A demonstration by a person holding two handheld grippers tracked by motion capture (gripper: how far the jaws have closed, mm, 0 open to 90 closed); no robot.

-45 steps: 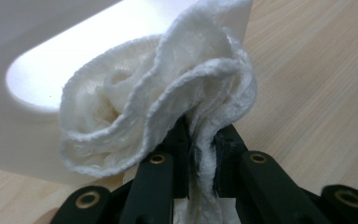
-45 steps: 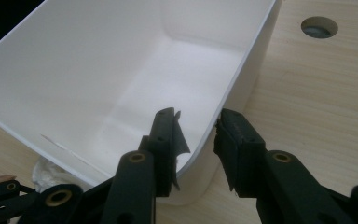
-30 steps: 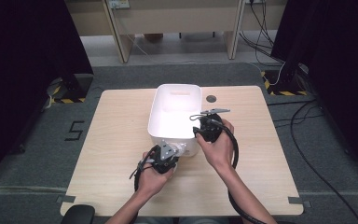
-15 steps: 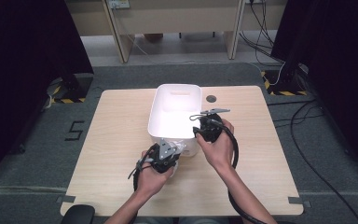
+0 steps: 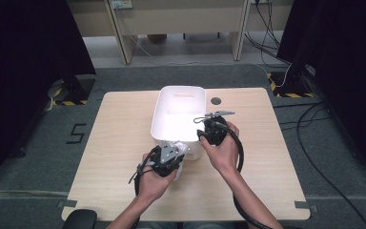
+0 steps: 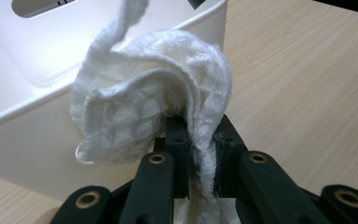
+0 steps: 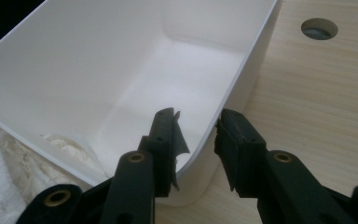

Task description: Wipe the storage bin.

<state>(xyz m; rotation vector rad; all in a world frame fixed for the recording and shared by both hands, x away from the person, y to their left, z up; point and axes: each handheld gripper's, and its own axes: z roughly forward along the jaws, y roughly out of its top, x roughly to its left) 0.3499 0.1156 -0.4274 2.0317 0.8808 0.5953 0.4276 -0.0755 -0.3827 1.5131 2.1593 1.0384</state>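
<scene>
Left gripper view: left gripper (image 6: 200, 154) w/ jaws clamped tight on a white waffle-weave cloth (image 6: 144, 102); cloth bunches up above the jaws, against the outer wall of the white bin (image 6: 23, 140). Right gripper view: right gripper (image 7: 196, 135) w/ jaws set partway apart astride the bin's near corner rim, one jaw inside, one outside; whether the pads press on the wall can't be told. Part of the cloth lies just outside the bin at lower left.

High view: both grippers (image 5: 167, 157) (image 5: 213, 132) at the bin's near end, each in a hand, forearms entering from the bottom edge. Bin (image 5: 178, 102) sits near the middle of a light wood-grain table (image 5: 119, 138), long axis running away from the person. Round cable hole (image 5: 215, 101) in the tabletop, just right of the bin's far end. Floor: grey carpet w/ a "5" mark (image 5: 76, 133) left of the table, yellow-black hazard strips (image 5: 286, 89) at the rear corners, dark panels on both sides, pale desk legs (image 5: 119, 33) beyond.
</scene>
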